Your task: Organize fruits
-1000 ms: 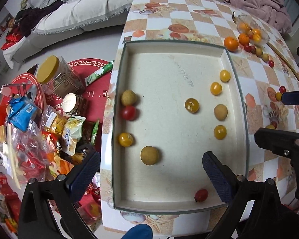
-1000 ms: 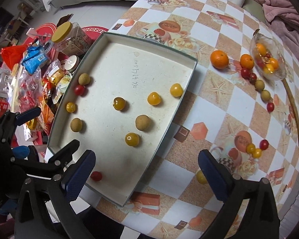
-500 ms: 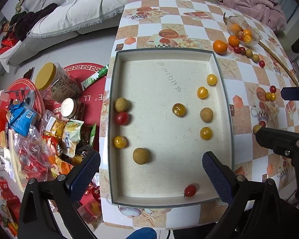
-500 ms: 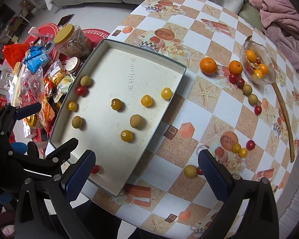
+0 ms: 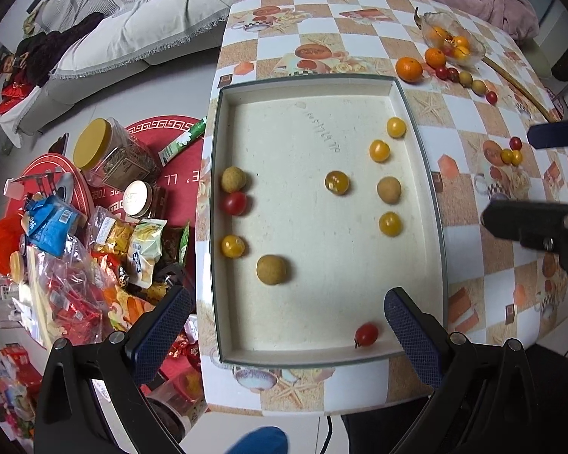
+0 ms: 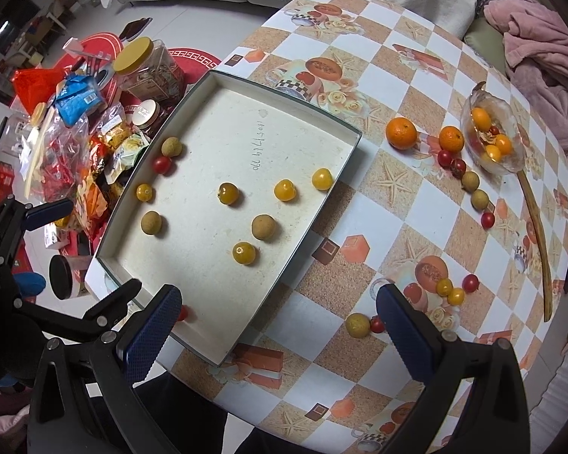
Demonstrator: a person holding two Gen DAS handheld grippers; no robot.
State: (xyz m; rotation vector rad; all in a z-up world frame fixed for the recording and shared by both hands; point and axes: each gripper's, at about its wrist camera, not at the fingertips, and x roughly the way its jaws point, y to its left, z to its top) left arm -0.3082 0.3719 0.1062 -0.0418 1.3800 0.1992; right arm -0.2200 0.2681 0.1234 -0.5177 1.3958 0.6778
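The tray (image 5: 424,174) has a raised rim on all sides. Its middle, in the centre of the left wrist frame, is bare between two groups of fruits; the upper part under the far rim is bare too. A red tomato (image 5: 366,334) lies near the lower rim, just beside the left claw (image 5: 284,325). In the right wrist frame the bench (image 6: 359,223) is bare right of the tray. Further right a line of fruits leads to the glass bowl (image 6: 511,159), and a brown fruit (image 6: 358,324) lies near the right claw (image 6: 272,321).
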